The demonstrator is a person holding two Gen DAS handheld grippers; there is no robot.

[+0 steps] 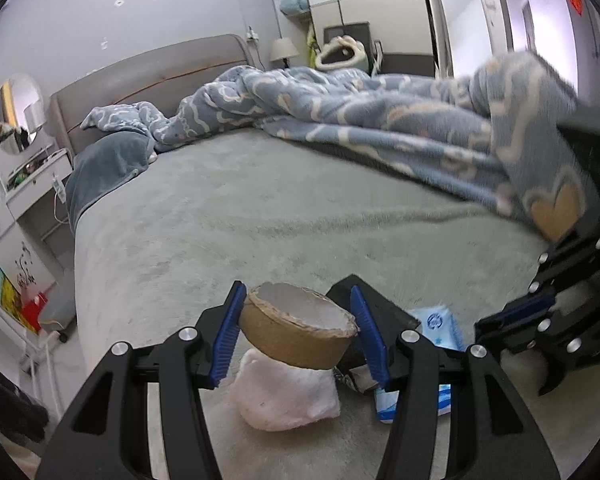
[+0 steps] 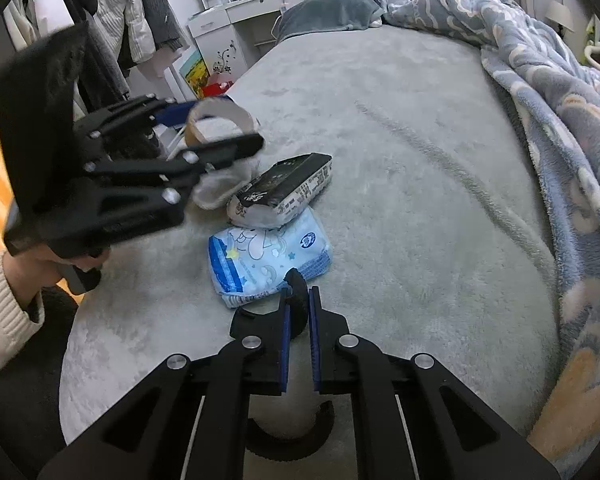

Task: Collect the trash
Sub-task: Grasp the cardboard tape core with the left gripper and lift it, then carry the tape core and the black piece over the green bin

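Left gripper (image 1: 296, 336): clamped on cardboard ring (image 1: 298, 330) (hollow), lifted above the bed (image 1: 260, 208)
Right gripper (image 2: 299, 308): clenched on black ring (image 2: 299, 312)
Bed: tissue pack (image 2: 268, 260), black-and-white wrapper (image 2: 284, 192), white wad (image 1: 284, 396)

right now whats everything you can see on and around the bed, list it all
cardboard ring: 1, brown, between the left gripper's pads, lifted off the bed
white wad: 1, white, on the bed under the ring
dark packet: 1, black and white, on the bed, resting on the tissue pack's far edge
tissue pack: 1, blue and white, on the bed
black ring: 1, black, pinched by the right gripper
blanket: 1, blue patterned, far side of bed
bed: 1, grey cover
left gripper: shut on cardboard ring
right gripper: shut on black ring
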